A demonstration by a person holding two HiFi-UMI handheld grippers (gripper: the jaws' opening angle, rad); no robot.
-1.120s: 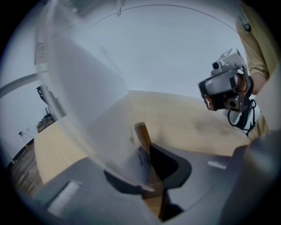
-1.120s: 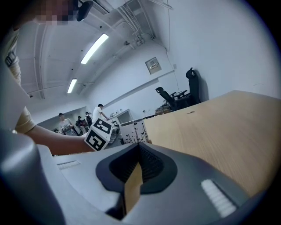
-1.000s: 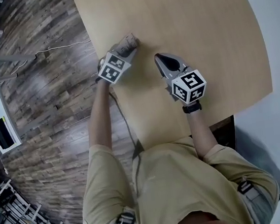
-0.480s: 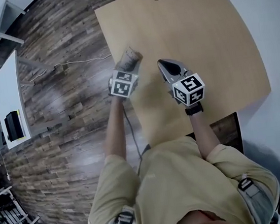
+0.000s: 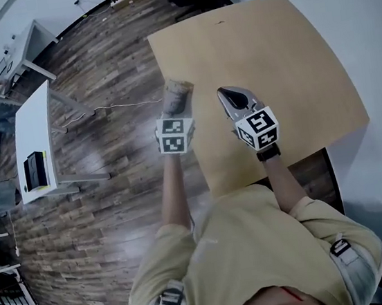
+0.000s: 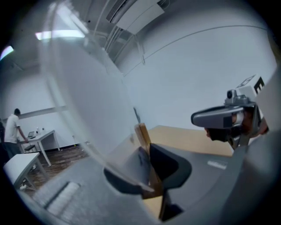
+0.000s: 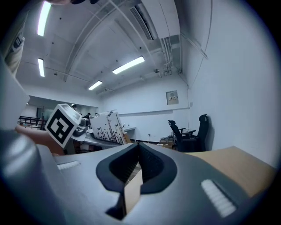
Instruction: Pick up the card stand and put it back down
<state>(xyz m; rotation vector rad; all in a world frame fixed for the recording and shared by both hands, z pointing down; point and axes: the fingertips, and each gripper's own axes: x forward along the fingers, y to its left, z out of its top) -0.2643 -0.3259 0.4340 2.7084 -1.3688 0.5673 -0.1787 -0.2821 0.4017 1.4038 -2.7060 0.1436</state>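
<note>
Card stand [image 5: 176, 94] up off the table [image 5: 284, 66], pinched in the left gripper [image 6: 148, 158]; right gripper [image 7: 137, 151] idle.
The table lies below and beyond; I judge the stand is lifted over its left edge, set-down not yet done. The clear sheet [image 6: 79, 114] leans out leftward, free of the jaws, because the left gripper clamps only the wooden base [image 6: 142, 134]. The right gripper is closed on nothing, alongside, likely kept out of the way. The sheet blurs up close: I can't tell if it holds a card. The base's lower end hides behind the jaws.
</note>
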